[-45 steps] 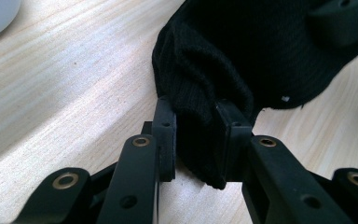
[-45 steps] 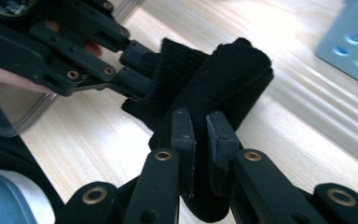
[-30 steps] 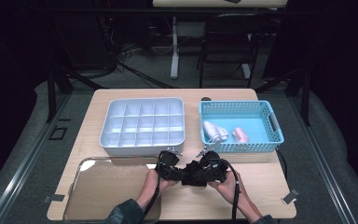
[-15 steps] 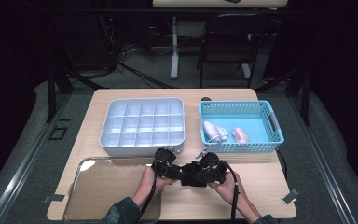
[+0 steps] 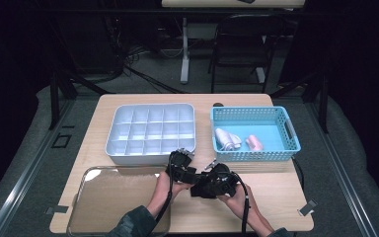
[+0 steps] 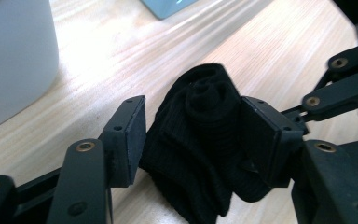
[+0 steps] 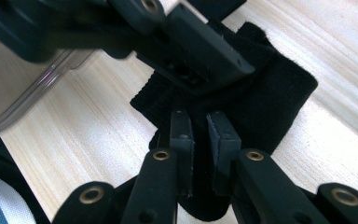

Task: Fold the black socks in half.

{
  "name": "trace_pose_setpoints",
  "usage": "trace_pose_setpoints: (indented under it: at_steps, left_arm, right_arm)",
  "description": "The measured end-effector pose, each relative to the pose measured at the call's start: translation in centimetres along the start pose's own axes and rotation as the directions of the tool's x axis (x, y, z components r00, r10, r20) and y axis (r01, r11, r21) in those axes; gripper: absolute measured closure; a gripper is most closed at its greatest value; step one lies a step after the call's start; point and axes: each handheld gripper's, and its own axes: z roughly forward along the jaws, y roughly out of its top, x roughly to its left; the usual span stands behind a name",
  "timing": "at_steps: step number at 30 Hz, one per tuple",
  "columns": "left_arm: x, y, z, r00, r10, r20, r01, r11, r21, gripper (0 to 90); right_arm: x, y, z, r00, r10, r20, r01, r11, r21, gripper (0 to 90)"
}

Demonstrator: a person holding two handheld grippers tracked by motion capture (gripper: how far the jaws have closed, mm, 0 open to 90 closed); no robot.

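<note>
A rolled black sock (image 6: 200, 140) lies on the wooden table between the two grippers. My left gripper (image 6: 196, 112) straddles the roll; its jaws have just been opening, and the pads stand beside the sock without pressing it. My right gripper (image 7: 200, 119) is pinched shut on a flat fold of the same black sock (image 7: 279, 93), with one left-gripper jaw just beyond. In the high view the left gripper (image 5: 180, 163) and right gripper (image 5: 212, 180) meet near the table's front middle.
A grey compartment tray (image 5: 150, 128) stands just behind the grippers. At the right, a blue basket (image 5: 286, 140) holds a white roll (image 5: 227, 139) and a pink roll (image 5: 254, 143). A clear plastic lid (image 5: 113, 197) lies at the front left, close to the left hand.
Both hands stay at the same spot near the front of the table. The left gripper's head has edged slightly toward the grey tray.
</note>
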Motion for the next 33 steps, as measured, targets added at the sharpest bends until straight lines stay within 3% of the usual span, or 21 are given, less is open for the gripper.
trace_pose_setpoints:
  at_steps: [2, 4, 7, 11, 14, 19, 22, 27, 33]
  left_arm:
    - [0.0, -0.1, 0.2, 0.9999, 0.014, -0.008, -0.014, 0.9998, 0.012, 43.9]
    - [-0.1, -0.1, 0.3, 0.9993, 0.023, -0.028, -0.023, 0.9996, 0.017, 44.2]
    - [0.0, -0.2, 0.4, 0.9984, 0.043, -0.036, -0.042, 0.9985, 0.035, 44.2]
    - [0.2, -0.3, 0.5, 0.9989, 0.039, -0.026, -0.037, 0.9981, 0.049, 44.0]
    - [0.4, -0.3, 0.5, 0.9994, 0.032, -0.01, -0.031, 0.9974, 0.064, 44.0]
    - [0.6, -0.4, 0.7, 0.9994, 0.012, 0.032, -0.016, 0.9944, 0.104, 43.6]
    - [0.8, -0.5, 0.8, 0.9983, -0.012, 0.058, 0.005, 0.9936, 0.113, 43.9]
    - [1.4, -0.6, 1.2, 0.99, -0.07, 0.122, 0.055, 0.9906, 0.125, 44.4]
    - [1.1, -0.5, 1.3, 0.9904, -0.062, 0.123, 0.045, 0.9897, 0.136, 48.1]
  right_arm:
    - [-0.1, 0.0, -0.1, 1.0, 0.007, 0.0, -0.007, 1.0, 0.002, 78.3]
    - [0.0, 0.0, -0.2, 0.9999, 0.009, -0.004, -0.009, 0.9999, 0.011, 67.5]
    - [0.6, -0.2, -0.9, 0.9996, -0.025, 0.01, 0.025, 0.9997, 0.008, 59.9]
    - [0.0, -0.6, -0.7, 0.999, 0.041, 0.017, -0.041, 0.999, 0.02, 55.9]
    - [-0.6, -0.7, -0.1, 0.9968, 0.08, 0.007, -0.08, 0.9952, 0.056, 55.7]
    - [-0.7, -0.9, 0.4, 0.9938, 0.111, -0.009, -0.11, 0.9922, 0.058, 59.1]
    - [-0.5, -1.0, 0.5, 0.996, 0.089, 0.008, -0.089, 0.9943, 0.059, 60.1]
    - [-0.5, -1.0, 0.6, 0.9986, 0.052, 0.008, -0.052, 0.9973, 0.051, 61.1]
    - [-0.6, -0.9, 0.6, 0.9993, 0.036, -0.004, -0.036, 0.9978, 0.055, 62.5]
